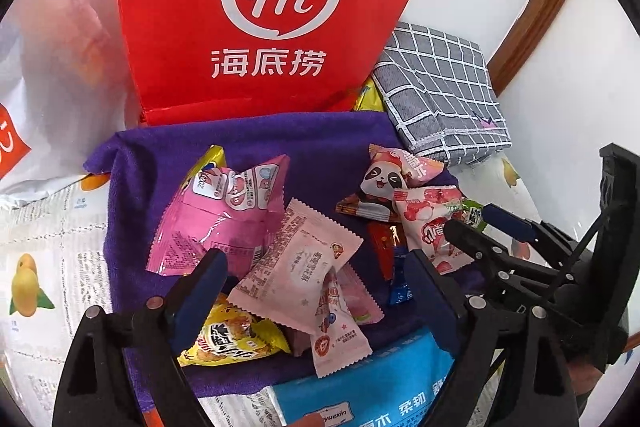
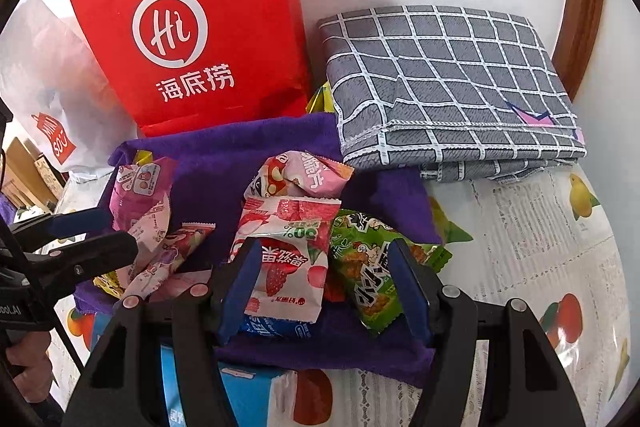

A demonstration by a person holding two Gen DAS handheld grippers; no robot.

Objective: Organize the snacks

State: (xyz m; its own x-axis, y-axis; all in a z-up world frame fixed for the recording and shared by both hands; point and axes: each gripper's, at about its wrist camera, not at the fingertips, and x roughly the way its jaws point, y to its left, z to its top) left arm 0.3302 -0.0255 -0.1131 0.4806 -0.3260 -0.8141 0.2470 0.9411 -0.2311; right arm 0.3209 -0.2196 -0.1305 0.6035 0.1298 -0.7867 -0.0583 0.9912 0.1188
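Observation:
Snack packets lie in a heap on a purple cloth. My left gripper stands open and wide above a pale pink packet, its pads clear of it. A bright pink packet and a yellow packet lie beside its left finger. My right gripper is open over a strawberry packet and a green packet, and its right finger lies across the green one. A panda packet sits further back. In the left wrist view the right gripper reaches in from the right.
A red paper bag stands behind the cloth, with a white plastic bag to its left. A folded grey checked cloth lies at the back right. A blue tissue pack is at the near edge. A fruit-print tablecloth covers the table.

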